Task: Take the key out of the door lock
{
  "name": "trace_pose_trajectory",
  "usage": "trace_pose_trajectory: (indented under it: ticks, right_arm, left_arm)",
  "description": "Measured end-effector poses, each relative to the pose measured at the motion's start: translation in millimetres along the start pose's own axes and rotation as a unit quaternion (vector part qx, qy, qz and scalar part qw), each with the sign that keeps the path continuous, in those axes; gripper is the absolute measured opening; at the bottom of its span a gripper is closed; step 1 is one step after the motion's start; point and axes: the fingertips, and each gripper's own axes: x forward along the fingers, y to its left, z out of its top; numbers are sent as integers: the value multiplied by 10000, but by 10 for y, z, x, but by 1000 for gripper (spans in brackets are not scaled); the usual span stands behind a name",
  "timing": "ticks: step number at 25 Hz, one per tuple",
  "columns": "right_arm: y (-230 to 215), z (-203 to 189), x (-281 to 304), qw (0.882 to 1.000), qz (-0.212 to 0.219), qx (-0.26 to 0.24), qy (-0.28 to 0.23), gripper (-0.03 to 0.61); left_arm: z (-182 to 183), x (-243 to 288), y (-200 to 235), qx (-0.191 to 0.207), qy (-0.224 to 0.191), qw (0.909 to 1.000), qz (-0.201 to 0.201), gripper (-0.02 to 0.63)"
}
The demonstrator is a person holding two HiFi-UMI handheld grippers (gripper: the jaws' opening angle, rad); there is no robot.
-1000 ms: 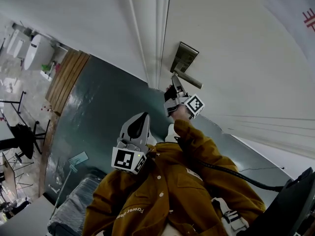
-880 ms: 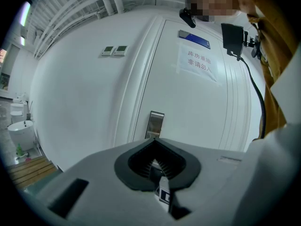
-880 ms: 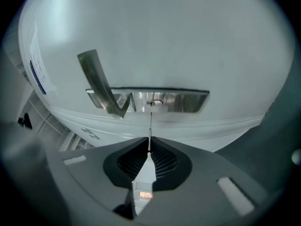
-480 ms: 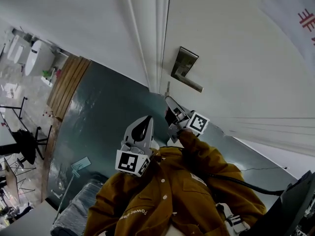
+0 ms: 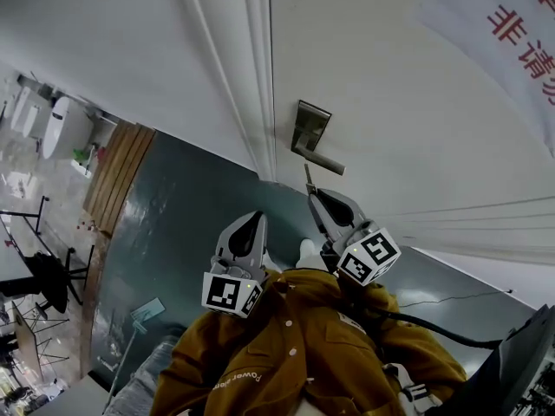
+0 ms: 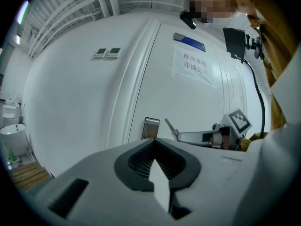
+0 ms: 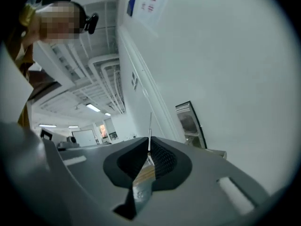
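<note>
The door's metal lock plate [image 5: 310, 131] and its lever handle [image 5: 325, 161] sit on the white door [image 5: 408, 102]. My right gripper [image 5: 314, 196] is shut on a thin silver key [image 5: 307, 177], held just below the handle and clear of the lock. In the right gripper view the key blade [image 7: 149, 131] stands up out of the shut right gripper [image 7: 148, 152], with the lock plate [image 7: 190, 124] off to the right. My left gripper [image 5: 254, 217] hangs lower left, shut and holding nothing. In the left gripper view the key [image 6: 169, 125] shows beside the plate [image 6: 150, 128].
A white door frame [image 5: 251, 76] runs down left of the lock. The floor [image 5: 173, 215] is dark green, with a wooden strip [image 5: 117, 159] at the left. A paper notice with red characters [image 5: 520, 33] hangs on the door at upper right. A black cable [image 5: 434, 315] trails from the right gripper.
The right gripper has drawn back from the lock, down and to the right, taking the key out with it. The left gripper has barely moved.
</note>
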Motion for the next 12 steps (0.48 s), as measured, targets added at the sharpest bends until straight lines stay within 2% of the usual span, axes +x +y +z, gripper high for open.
trace_pose_trajectory:
  ticks: [4, 12]
  right_arm:
    - [50, -165, -2, 9989, -141, -370, 232, 28]
    - [34, -53, -4, 9969, -132, -736, 259, 28]
  left_arm:
    - [5, 52, -11, 17, 17, 10000, -39, 0]
    - [-3, 105, -52, -10, 12, 10000, -81, 0]
